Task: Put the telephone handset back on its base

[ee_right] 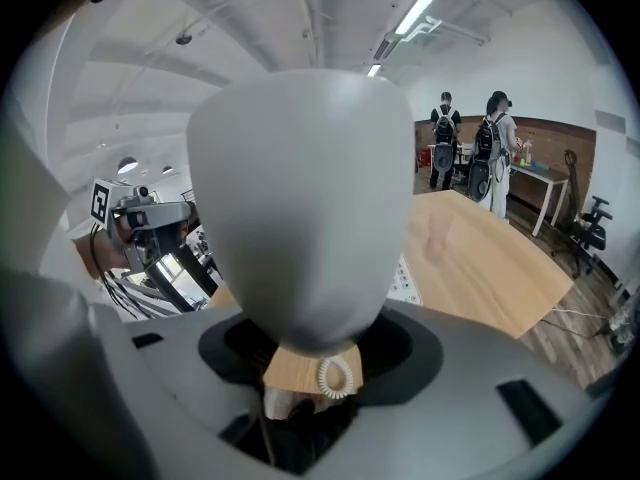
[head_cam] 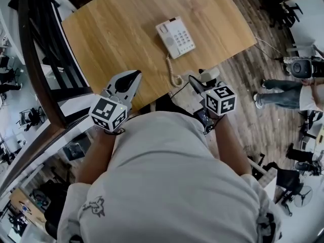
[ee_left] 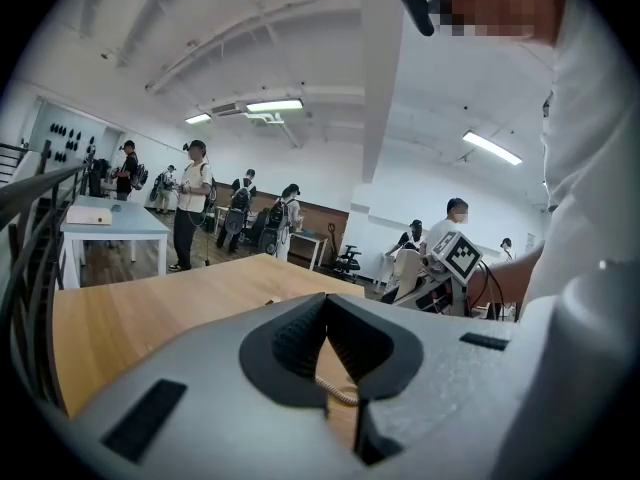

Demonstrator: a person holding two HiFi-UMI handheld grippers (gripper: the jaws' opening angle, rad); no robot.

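**Handset off its base**

My right claw is clamped on the handset and holds it above the near edge of the table, apart from the base. The coiled cord runs between them. My left claw is closed, with nothing in it.

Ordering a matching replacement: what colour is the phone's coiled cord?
White coiled cord, best in head view.
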